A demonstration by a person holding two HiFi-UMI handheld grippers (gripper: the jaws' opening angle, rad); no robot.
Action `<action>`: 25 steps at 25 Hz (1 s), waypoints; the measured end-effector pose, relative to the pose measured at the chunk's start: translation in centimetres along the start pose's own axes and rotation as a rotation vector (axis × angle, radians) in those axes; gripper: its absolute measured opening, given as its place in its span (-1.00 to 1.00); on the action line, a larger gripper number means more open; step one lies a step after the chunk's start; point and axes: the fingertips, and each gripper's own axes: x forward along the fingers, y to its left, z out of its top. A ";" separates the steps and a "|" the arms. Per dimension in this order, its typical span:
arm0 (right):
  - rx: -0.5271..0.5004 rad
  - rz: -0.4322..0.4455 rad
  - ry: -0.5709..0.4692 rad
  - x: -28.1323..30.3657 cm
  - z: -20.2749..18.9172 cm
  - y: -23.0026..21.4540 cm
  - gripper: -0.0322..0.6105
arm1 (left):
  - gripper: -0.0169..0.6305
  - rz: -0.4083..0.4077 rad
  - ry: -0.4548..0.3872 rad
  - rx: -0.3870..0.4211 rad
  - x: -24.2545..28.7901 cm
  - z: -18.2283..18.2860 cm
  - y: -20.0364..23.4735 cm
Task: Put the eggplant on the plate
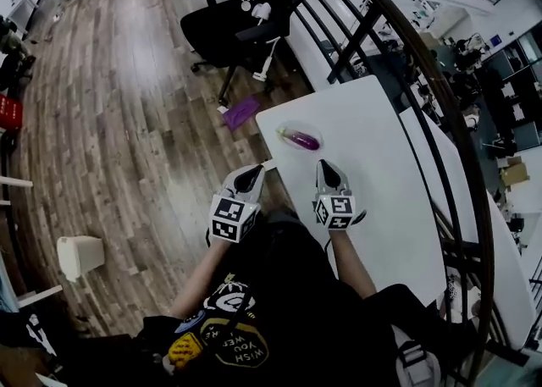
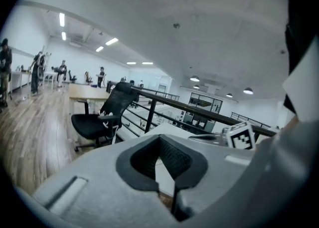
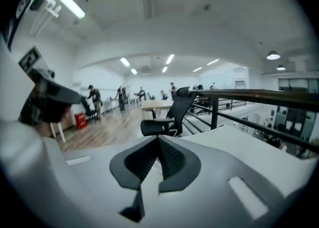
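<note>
A purple eggplant [image 1: 302,139] lies near the far left corner of the white table [image 1: 377,182]. A pale glossy patch shows at its left end; I cannot tell whether that is a plate. Both grippers hang in the air on the near side of it, apart from it. My left gripper [image 1: 254,170] is over the table's left edge, and my right gripper [image 1: 325,165] is over the tabletop. In the left gripper view the left gripper [image 2: 160,138] has its jaws together with nothing held. In the right gripper view the right gripper [image 3: 158,139] is also shut and empty. The eggplant is hidden in both gripper views.
A black office chair [image 1: 237,25] stands beyond the table's far end. A dark railing [image 1: 406,46] curves along the table's right side, with a second white table [image 1: 483,207] behind it. On the wooden floor lie a purple item [image 1: 241,112] and a white bin [image 1: 80,257].
</note>
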 end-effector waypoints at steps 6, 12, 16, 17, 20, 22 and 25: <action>0.177 -0.050 -0.148 -8.8 3.1 0.7 -0.89 | -0.94 -0.040 -0.090 0.061 1.1 2.3 -4.4; 0.193 0.021 -0.185 -12.9 5.7 -0.1 -0.89 | -0.94 -0.028 -0.086 0.054 0.4 2.2 -9.1; 0.184 0.065 -0.173 -15.9 5.0 1.1 -0.89 | -0.94 -0.009 -0.129 0.073 -1.3 1.8 -12.4; 0.179 0.076 -0.162 -16.5 4.3 1.5 -0.89 | -0.94 -0.010 -0.126 0.082 -1.7 1.3 -13.3; 0.172 0.101 -0.125 -18.5 2.3 2.3 -0.89 | -0.94 -0.008 -0.101 0.095 -3.1 -0.4 -15.5; 0.162 0.111 -0.120 -19.5 1.8 2.5 -0.89 | -0.94 0.008 -0.103 0.085 -4.2 -1.0 -16.3; 0.143 0.119 -0.131 -20.6 1.7 2.5 -0.89 | -0.94 0.039 -0.117 0.053 -5.4 -1.6 -16.5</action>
